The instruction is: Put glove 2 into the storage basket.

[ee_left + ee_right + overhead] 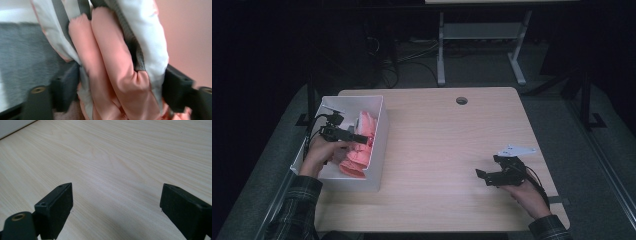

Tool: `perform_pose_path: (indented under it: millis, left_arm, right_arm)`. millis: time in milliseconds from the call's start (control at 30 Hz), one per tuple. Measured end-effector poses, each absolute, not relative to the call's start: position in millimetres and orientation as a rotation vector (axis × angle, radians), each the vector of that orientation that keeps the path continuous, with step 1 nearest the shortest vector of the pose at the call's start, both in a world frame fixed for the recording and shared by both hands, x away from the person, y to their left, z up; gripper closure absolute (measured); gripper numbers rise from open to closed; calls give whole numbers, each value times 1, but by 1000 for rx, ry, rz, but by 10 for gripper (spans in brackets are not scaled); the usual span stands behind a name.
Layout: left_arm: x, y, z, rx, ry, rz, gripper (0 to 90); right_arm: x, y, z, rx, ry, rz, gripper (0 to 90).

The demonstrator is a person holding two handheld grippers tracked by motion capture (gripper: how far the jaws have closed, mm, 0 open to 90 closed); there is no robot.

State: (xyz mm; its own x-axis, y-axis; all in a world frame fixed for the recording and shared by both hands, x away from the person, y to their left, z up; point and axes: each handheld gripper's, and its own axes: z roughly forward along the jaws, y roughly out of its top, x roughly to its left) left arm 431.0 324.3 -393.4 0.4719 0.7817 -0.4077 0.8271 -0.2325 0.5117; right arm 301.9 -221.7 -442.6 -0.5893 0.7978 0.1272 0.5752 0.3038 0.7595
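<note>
Early in the job, by the look of it: the pink and white padded garment [361, 145] gripped but not yet out of the white box [379, 150], which sits along the left edge of the wooden table [442, 150], toward the far left corner. Left gripper [360, 138] down inside the box, jaws partly closed around a thick fold of the garment [112, 70], cloth bulging between and above them in the left gripper view. Lifting it clear of the box walls and setting it somewhere on the bare table judged as what remains; nothing else lying out on the wood so far. Right gripper [482, 175] low over the table near the right front corner, held in the person's right hand [527, 195], jaws spread wide and holding nothing, plain wood grain visible between them in the right gripper view [116, 202]. Garment soft and puffy, quilted into rounded tubes, smooth slightly shiny fabric in salmon pink, white panels beside it, dark grey ribbed strips running along the seams. Likely to sag and unfold once raised. Box rigid, thin-walled, rectangular, matte white. Table pale, light-grained, smooth, rounded at the corners, with a small round cable hole [461, 100] near the far edge.
</note>
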Motion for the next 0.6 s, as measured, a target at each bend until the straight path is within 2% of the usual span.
perform_pose_path:
  millis: [67, 300, 600]
  left_arm:
    - [429, 327, -384, 2018, 1329, -53, 161]
    - [417, 332, -344, 1990, 1250, 52, 154]
    - [396, 292, -305, 2020, 1056, 130, 154]
  right_arm:
    - [302, -222, -442, 1252, 2297, 1169, 111]
    - [302, -222, -442, 1248, 2300, 1165, 111]
    - [302, -220, -443, 1244, 2305, 1163, 110]
